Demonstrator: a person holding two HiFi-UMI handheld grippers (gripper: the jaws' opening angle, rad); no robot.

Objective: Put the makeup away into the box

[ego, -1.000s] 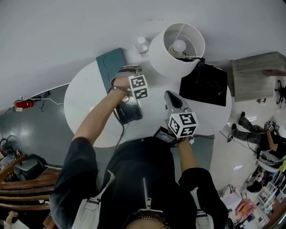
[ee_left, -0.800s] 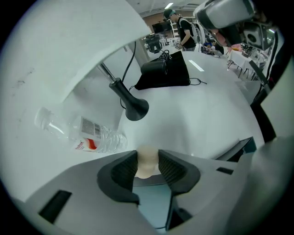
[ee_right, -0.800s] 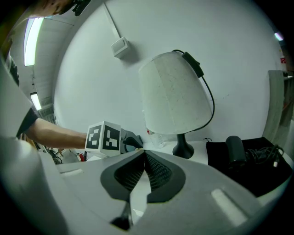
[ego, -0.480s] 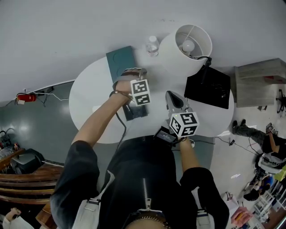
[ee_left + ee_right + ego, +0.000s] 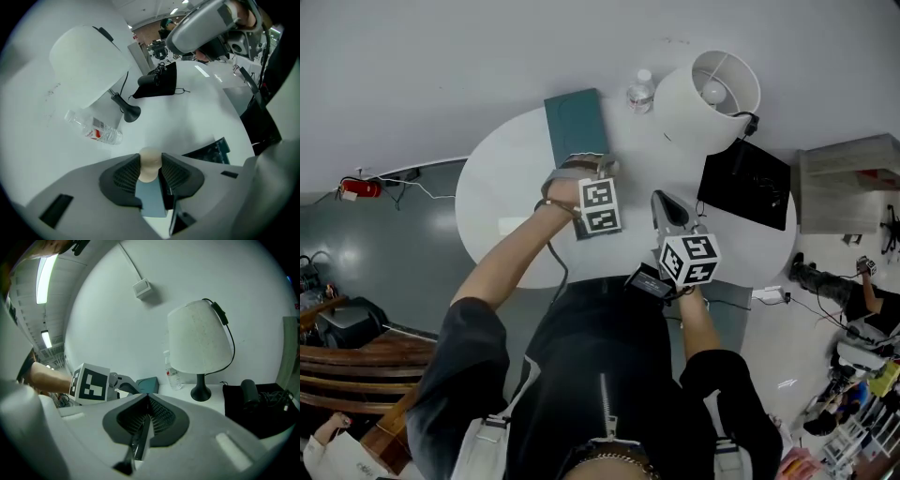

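My left gripper (image 5: 150, 161) is shut on a small beige egg-shaped makeup sponge (image 5: 149, 165). In the head view the left gripper (image 5: 586, 169) hangs just in front of a closed teal box (image 5: 575, 127), and that box (image 5: 152, 201) shows between the jaws below the sponge. A dark open case (image 5: 211, 152) lies on the white table (image 5: 497, 187); it (image 5: 581, 232) peeks out under the left marker cube. My right gripper (image 5: 146, 401) is shut on a thin dark stick-like makeup item (image 5: 139, 439). The right gripper (image 5: 661, 199) is held at the table's near edge.
At the back of the table stand a white-shaded lamp (image 5: 708, 94) and a small plastic water bottle (image 5: 640, 94). At the right lies a black bag (image 5: 745, 183). The bottle (image 5: 93, 131) and the lamp's dark foot (image 5: 129, 112) are close beyond the left jaws.
My left gripper has lifted away from the dark case and moved toward the teal box, still gripping the sponge. The right gripper shifted slightly the same way.
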